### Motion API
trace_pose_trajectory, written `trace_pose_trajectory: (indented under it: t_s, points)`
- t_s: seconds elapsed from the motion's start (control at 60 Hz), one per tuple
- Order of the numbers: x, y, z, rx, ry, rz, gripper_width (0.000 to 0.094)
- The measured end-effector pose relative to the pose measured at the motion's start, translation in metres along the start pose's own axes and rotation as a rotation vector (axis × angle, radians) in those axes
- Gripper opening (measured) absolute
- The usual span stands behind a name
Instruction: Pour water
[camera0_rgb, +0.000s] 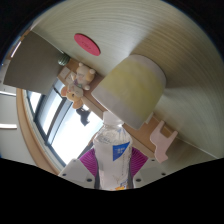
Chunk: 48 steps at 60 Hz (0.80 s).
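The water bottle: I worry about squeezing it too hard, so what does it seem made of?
The water bottle looks like thin clear plastic, glossy: light shows through its neck under a white cap, with a blue printed label around its body. The hand-held gripper pads flank it.

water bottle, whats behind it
Behind the water bottle, held in the claw, are a wooden ledge and a window. The bottle covers whatever lies directly behind it.

A red round disc (87, 42) sits on the striped ceiling (130, 30); a window (60, 125) lies below.
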<state>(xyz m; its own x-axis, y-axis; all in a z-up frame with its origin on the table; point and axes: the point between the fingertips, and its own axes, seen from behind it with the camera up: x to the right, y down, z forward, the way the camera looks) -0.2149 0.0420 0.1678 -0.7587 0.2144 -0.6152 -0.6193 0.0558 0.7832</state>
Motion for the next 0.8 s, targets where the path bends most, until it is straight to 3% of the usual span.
trace_pose_trajectory:
  t_s: [0.183,0.4,0.583,0.717,0.8]
  points:
    - [-0.007,0.025,0.0,-0.072,0.006,-0.173,0.0379]
    - [-0.01,0.101,0.001,-0.359,0.034,-1.092,0.0378]
    - [-0.066,0.114,0.004,-0.343,-0.048,-1.745,0.0378]
    - [-0.106,0.09,0.013,-0.237,-0.051,-2.143,0.0378]
    - [-0.127,0.061,0.022,-0.149,0.026,-2.354,0.0377]
